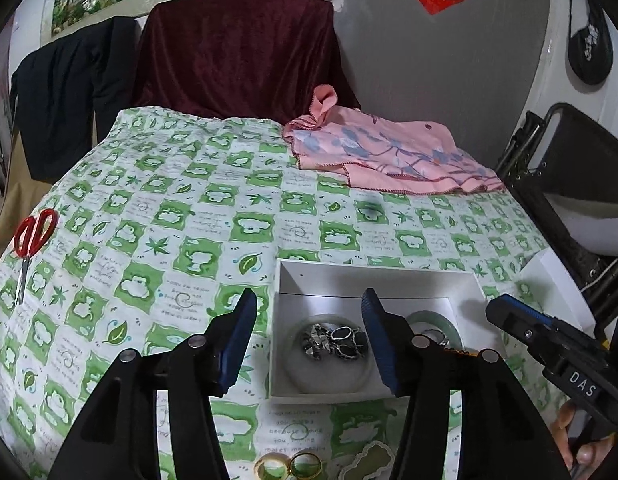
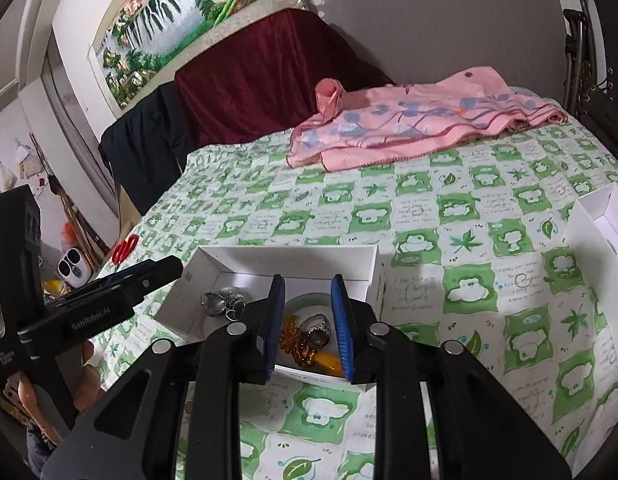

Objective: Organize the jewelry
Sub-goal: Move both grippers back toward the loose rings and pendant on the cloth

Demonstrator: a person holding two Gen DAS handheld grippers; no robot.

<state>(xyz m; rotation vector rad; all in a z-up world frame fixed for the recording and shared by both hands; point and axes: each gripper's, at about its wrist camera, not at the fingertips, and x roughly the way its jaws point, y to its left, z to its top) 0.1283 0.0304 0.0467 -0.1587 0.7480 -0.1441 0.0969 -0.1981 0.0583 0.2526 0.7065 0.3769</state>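
A white open box (image 1: 373,280) on the green-patterned cloth holds a black-and-silver jewelry pile (image 1: 335,342), a green jade bangle (image 1: 431,317) and a silver ring (image 2: 317,330) beside amber beads (image 2: 293,340). My left gripper (image 1: 309,296) hovers over the box's left half, open, with nothing between its pads. My right gripper (image 2: 307,284) points into the box's near right part; its jaws stand a narrow gap apart above the ring and beads, pressing on neither. Two gold rings (image 1: 289,467) lie on the cloth in front of the box.
Red scissors (image 1: 29,240) lie at the bed's left edge. A pink floral cloth (image 1: 389,156) is at the far right. A white lid (image 2: 601,224) stands right of the box. A dark red draped chair (image 1: 237,56) is behind the bed, and a black folding frame (image 1: 549,168) stands at the right.
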